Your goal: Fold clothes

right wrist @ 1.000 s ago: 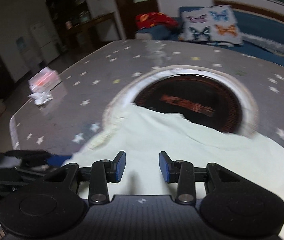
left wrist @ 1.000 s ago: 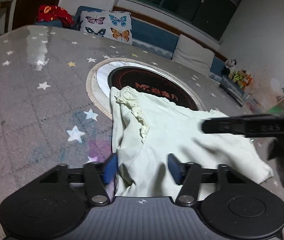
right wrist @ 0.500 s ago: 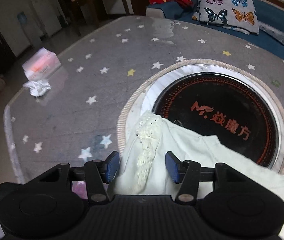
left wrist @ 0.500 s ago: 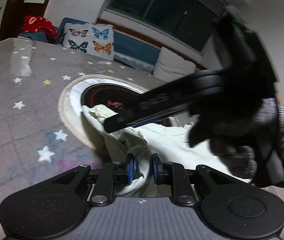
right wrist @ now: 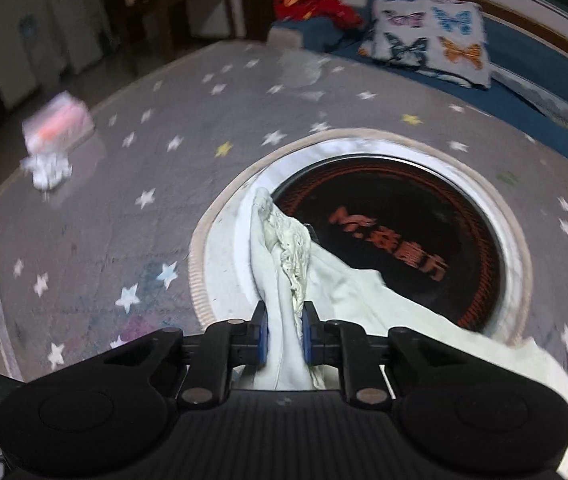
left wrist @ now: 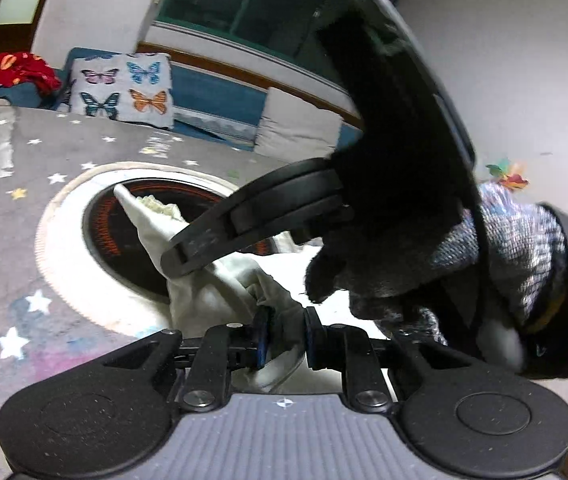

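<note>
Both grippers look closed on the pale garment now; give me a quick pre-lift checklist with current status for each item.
1. Left gripper shut on the pale cream cotton garment: ok, fabric is bunched between its blue pads.
2. Right gripper shut on the garment: ok, its jaws have just been closing, with a fabric bunch and the lace trim pinched between them.
3. Grippers well apart: not ok, the right one crosses close over the left in the left wrist view.
4. Garment flat for folding: not ok, it is crumpled and lies partly over the round black hotplate.
5. Star-patterned grey tablecloth left ungripped: cannot tell.
</note>
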The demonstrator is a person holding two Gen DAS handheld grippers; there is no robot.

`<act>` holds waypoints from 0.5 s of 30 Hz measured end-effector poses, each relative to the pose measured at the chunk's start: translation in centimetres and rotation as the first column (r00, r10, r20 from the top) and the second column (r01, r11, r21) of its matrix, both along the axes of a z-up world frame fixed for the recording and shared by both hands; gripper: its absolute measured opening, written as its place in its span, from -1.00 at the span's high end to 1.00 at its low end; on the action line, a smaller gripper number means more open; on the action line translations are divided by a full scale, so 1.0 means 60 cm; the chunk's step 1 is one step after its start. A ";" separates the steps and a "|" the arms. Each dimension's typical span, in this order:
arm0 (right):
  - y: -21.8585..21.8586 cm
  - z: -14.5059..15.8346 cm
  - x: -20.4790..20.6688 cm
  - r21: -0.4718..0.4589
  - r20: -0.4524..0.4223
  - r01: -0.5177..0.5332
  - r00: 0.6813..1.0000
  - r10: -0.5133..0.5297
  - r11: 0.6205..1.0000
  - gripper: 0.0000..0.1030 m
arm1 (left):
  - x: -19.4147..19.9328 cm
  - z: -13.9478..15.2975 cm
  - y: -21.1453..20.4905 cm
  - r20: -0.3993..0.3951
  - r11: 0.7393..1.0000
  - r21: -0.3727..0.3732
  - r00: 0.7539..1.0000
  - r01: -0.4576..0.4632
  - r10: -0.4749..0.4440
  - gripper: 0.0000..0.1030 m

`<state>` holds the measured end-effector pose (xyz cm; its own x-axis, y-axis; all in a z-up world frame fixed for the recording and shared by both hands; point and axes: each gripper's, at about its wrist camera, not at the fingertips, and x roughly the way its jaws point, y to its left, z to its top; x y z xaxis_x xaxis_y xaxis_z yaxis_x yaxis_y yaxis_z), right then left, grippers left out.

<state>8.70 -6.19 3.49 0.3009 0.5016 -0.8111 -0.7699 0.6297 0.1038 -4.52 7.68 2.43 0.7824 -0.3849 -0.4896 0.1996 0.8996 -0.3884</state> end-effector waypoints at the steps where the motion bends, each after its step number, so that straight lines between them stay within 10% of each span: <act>1: -0.019 0.004 0.003 0.031 -0.008 0.023 1.000 -0.022 0.999 0.74 | 0.002 0.003 -0.008 0.004 1.000 0.002 1.000 0.016 -0.016 0.63; 15: -0.338 -0.011 0.060 0.327 -0.205 0.389 0.919 -0.338 0.861 0.76 | 0.048 0.027 -0.165 0.007 0.965 0.043 0.966 0.258 -0.259 0.62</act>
<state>12.27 -26.47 2.85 0.4182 0.6388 -0.6458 -0.4553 0.7626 0.4595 -1.65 -2.24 4.04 0.6650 -0.5544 -0.5004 0.4321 0.8321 -0.3477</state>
